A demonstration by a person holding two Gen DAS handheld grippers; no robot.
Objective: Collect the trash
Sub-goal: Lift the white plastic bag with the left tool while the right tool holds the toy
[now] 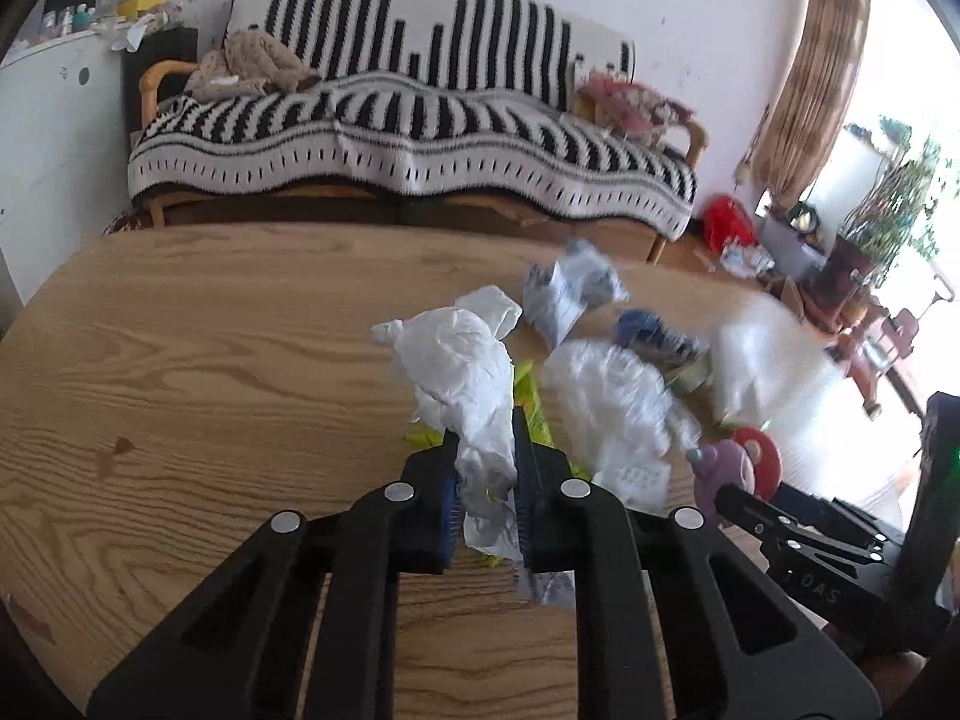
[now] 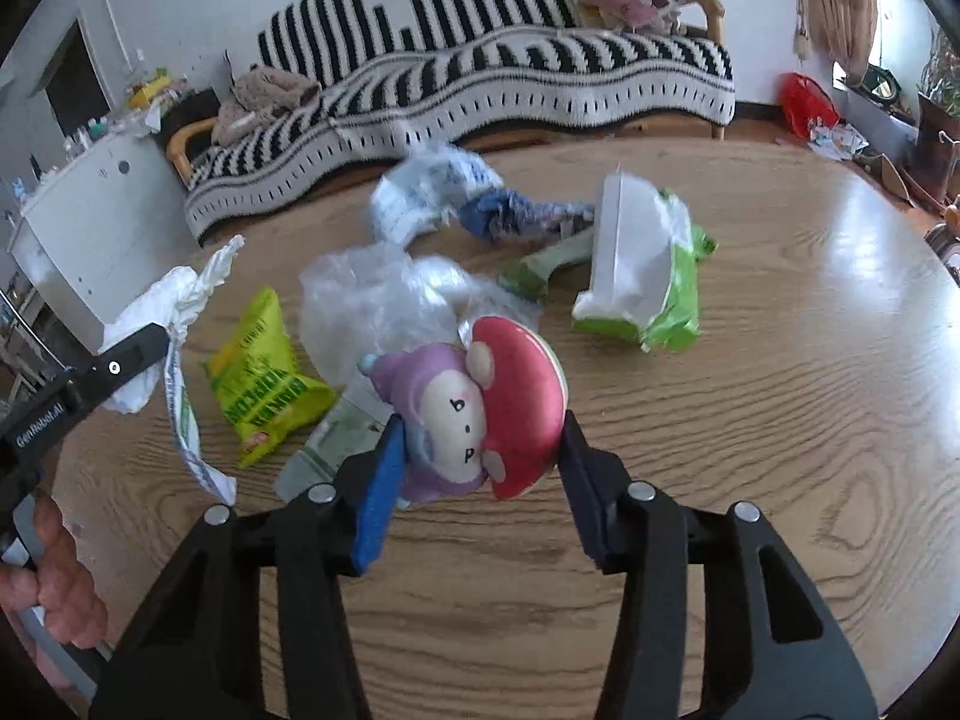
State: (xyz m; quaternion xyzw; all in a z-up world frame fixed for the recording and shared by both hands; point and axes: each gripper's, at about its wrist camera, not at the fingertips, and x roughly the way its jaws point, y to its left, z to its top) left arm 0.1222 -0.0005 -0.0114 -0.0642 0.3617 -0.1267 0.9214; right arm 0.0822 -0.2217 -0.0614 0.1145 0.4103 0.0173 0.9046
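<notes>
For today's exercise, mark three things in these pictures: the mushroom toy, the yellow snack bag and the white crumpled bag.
Mushroom toy (image 2: 474, 414): right wrist view, on its pale face.
Yellow snack bag (image 2: 264, 384): right wrist view, on its printed front.
White crumpled bag (image 1: 462, 366): left wrist view, on its bunched middle.

sofa (image 1: 414, 138): striped throw | curtain (image 1: 804, 72): right | red bag (image 2: 807, 102): floor | cabinet (image 2: 90, 228): white

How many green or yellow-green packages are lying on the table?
3: a yellow-green snack bag near the left gripper; a torn green wipes pack to the right; a crumpled green wrapper between them. Others may hide under the plastic.
</notes>
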